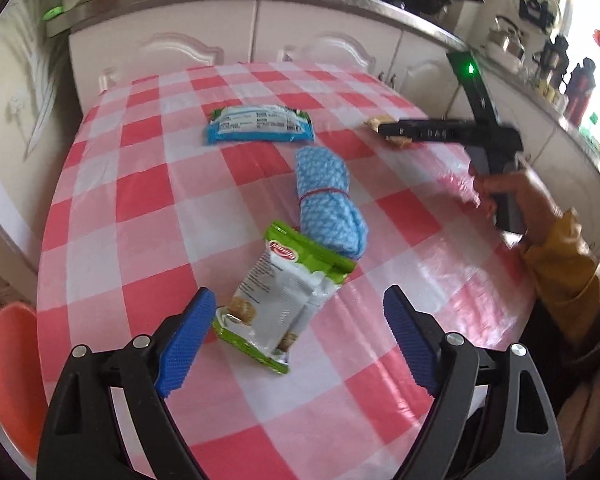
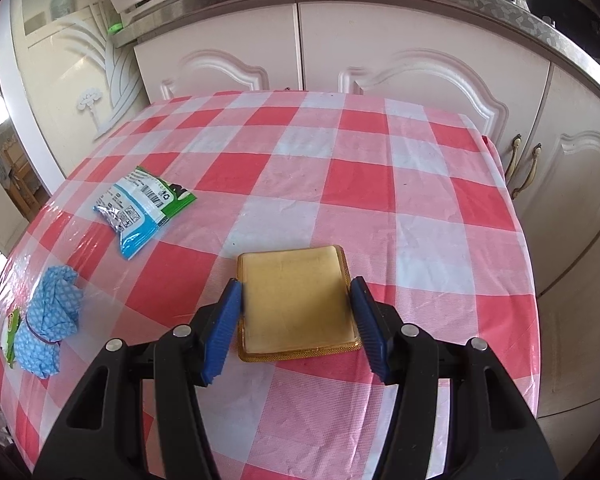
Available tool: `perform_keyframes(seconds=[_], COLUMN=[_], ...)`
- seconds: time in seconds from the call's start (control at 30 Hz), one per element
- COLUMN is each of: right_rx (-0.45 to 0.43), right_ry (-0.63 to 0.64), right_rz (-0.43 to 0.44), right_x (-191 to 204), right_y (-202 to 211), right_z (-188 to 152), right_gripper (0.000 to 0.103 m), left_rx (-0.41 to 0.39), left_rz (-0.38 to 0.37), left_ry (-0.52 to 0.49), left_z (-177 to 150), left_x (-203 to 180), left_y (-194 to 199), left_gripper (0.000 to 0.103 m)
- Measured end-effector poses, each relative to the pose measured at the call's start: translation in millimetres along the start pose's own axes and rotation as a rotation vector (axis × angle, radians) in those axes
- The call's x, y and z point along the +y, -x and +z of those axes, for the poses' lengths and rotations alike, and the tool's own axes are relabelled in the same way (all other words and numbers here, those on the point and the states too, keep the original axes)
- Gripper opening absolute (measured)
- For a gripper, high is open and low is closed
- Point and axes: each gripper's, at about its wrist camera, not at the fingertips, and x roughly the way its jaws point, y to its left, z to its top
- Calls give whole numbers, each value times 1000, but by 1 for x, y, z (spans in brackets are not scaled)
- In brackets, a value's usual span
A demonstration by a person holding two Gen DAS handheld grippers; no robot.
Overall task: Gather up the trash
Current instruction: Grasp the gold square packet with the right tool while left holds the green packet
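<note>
A green and white snack wrapper (image 1: 276, 300) lies crumpled on the checked tablecloth. My left gripper (image 1: 299, 295) stands open above it, a blue pad on each side, neither pressing on it. Just beyond lies a blue patterned cloth bundle (image 1: 328, 196) tied with a red band, and farther off a blue and white packet (image 1: 258, 124). My right gripper (image 2: 296, 283) is shut on a flat tan plastic tray (image 2: 298, 304), both pads against its side edges. The packet (image 2: 140, 208), the cloth bundle (image 2: 48, 332) and a sliver of the snack wrapper (image 2: 10, 336) show at the left.
The table (image 1: 140, 200) with its red and white cloth stands against white cabinets (image 2: 380, 48) under a cluttered counter. An orange round seat (image 1: 8, 360) sits low at the left. A hand in a yellow sleeve (image 1: 512, 196) holds the right gripper (image 1: 384, 130) over the table's far right.
</note>
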Motion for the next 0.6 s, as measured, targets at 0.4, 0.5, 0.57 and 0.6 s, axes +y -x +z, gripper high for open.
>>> perform_keyframes(seconds=[0.4, 0.5, 0.57, 0.6], right_rx=[-2, -8, -9, -13], right_ry=[-11, -36, -42, -43], right_rz=[-28, -12, -5, -4], right_x=[-2, -4, -3, -1], right_y=[0, 0, 0, 0], right_z=[0, 0, 0, 0], right_gripper=[57, 57, 57, 57], left_rx=[33, 9, -6, -15], left_rz=[-56, -77, -81, -85], left_ry=[-79, -53, -38, -30], left_z=[3, 2, 1, 0], left_x=[7, 11, 14, 16], left_y=[-26, -25, -24, -24], left_gripper=[82, 75, 71, 68])
